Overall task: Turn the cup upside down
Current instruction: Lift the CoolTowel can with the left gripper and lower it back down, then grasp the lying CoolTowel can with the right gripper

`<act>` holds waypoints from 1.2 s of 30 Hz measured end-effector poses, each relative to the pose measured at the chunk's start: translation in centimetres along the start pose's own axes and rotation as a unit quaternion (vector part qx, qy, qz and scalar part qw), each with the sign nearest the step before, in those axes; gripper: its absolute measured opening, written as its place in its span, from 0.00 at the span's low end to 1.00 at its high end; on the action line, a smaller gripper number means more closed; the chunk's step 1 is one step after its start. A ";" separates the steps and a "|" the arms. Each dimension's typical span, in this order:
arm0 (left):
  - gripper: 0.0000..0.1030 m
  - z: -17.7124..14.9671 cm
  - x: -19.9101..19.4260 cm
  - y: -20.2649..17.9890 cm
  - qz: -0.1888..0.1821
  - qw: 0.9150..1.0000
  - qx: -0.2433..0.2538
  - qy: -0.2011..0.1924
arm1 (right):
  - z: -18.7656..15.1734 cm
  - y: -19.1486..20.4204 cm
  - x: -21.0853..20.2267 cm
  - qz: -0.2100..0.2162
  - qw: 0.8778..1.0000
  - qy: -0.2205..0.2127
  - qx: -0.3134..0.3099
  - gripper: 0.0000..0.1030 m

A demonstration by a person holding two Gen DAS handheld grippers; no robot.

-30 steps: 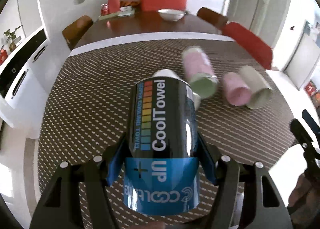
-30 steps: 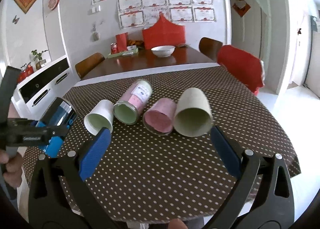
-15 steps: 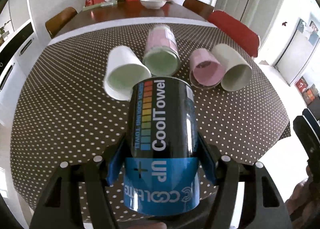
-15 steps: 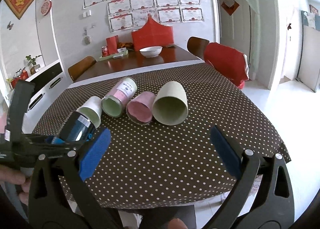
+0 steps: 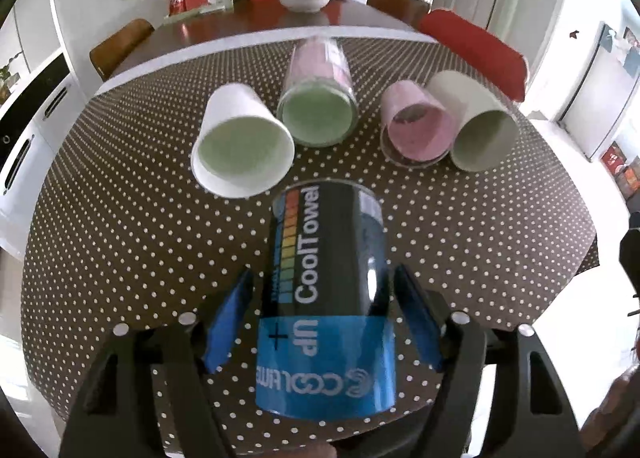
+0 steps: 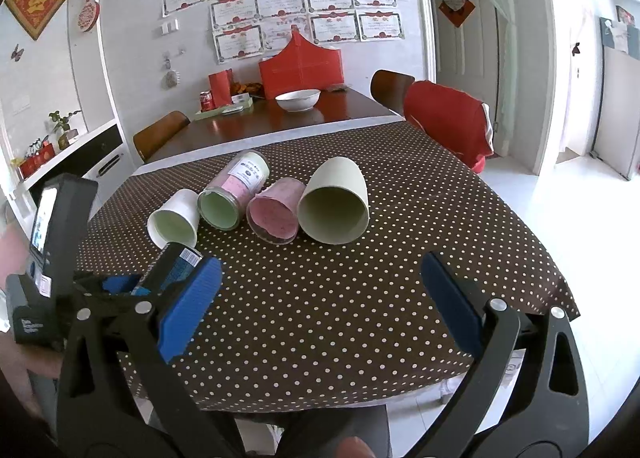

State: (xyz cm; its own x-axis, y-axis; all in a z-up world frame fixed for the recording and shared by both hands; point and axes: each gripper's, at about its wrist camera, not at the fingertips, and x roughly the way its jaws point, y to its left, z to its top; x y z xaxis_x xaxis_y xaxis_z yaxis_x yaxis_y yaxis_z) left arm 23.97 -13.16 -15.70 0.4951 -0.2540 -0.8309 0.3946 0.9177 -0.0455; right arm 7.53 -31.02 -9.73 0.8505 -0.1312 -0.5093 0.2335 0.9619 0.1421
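Between the blue pads of my left hand-held gripper [image 5: 322,322] sits the dark CoolTowel cup [image 5: 326,298], pads just off its sides, so I cannot tell whether it is gripped. Its printing reads inverted, suiting an upside-down placement on the table [image 5: 120,242]. My right hand-held gripper [image 6: 320,298] hangs wide and empty, short of the four cups lying ahead.

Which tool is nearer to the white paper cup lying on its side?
Left. The left tool, with the black and blue CoolTowel can between its pads, sits just in front of the white paper cup. The right tool, open and empty, is further back and right.
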 end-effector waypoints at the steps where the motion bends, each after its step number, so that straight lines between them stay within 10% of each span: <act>1: 0.73 0.1 -0.3 -0.1 0.001 1.000 0.004 -0.006 | 0.0 0.1 -0.1 0.001 1.000 0.000 -0.001 0.94; 36: 0.83 -4.4 -15.0 5.3 0.064 0.982 -0.049 -0.168 | 2.6 5.2 -3.7 0.053 0.998 -0.028 -0.032 0.94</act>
State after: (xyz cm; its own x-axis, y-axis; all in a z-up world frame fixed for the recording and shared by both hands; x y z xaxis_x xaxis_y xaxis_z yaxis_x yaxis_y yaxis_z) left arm 15.21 -3.14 -5.92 0.7699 -0.2050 -0.6044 0.2430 0.9698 -0.0194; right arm 6.82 -26.17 -4.94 0.8942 -0.0392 -0.4460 0.1119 0.9841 0.1379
